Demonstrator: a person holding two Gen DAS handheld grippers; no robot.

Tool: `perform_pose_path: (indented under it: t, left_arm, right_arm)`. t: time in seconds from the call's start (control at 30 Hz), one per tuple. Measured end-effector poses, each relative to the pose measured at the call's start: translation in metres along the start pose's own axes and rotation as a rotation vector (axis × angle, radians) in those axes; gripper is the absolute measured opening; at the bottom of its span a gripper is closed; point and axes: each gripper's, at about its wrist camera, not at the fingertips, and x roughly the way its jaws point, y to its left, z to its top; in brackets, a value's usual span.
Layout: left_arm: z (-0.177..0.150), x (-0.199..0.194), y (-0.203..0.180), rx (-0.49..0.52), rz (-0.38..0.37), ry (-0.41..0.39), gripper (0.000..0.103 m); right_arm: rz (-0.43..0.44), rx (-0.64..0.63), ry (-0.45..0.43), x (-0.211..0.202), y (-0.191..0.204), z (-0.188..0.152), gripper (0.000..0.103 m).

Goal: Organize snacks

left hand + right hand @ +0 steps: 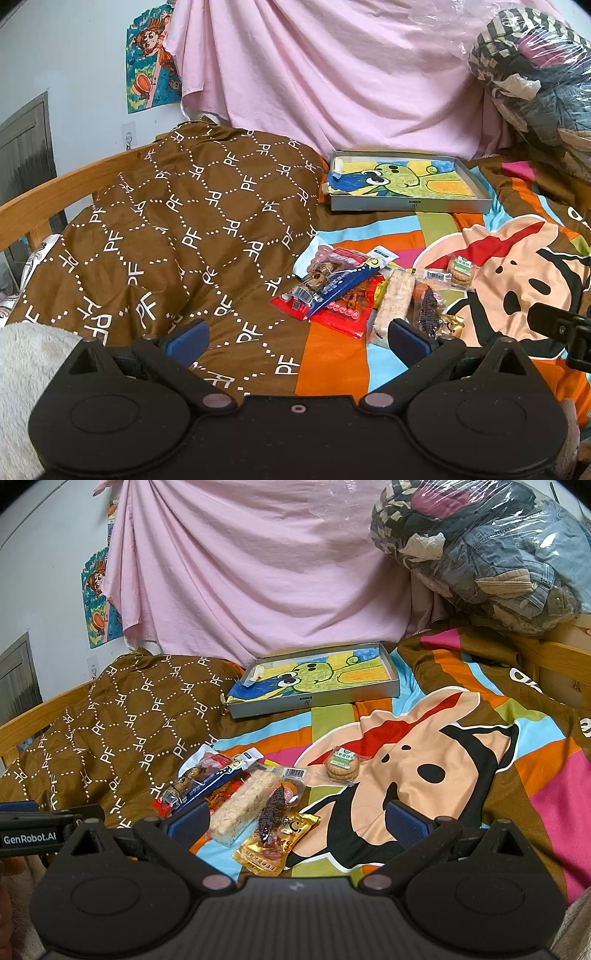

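Several wrapped snacks lie in a loose heap on the colourful bedspread: a red packet [341, 314] under a blue packet [347, 286], a pale rice bar [395, 301] [245, 806], a dark purple snack [273, 810], a gold packet [277, 843] and a round biscuit pack [461, 271] [341, 766]. Behind them rests a shallow grey box lid [410, 205] [314, 701] lined with a frog drawing. My left gripper [295, 338] hovers open just short of the heap, nothing between its fingers. My right gripper [295, 821] is open too, low over the gold packet.
A brown patterned quilt [177, 229] bulges at the left against a wooden bed rail [62, 188]. A pink sheet [258, 572] hangs behind. A plastic-wrapped bundle of clothes [491, 554] sits at the back right. A white fleece [26, 369] lies at the near left.
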Motion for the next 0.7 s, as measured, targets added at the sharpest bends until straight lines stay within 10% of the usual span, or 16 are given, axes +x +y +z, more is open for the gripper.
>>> perform_pose_path:
  t: [0.7]
  left_arm:
    - [0.010,0.018,0.003,-0.019,-0.061,0.084,0.102]
  right_arm:
    - [0.019,0.063,0.073,0.008,-0.007,0.009,0.103]
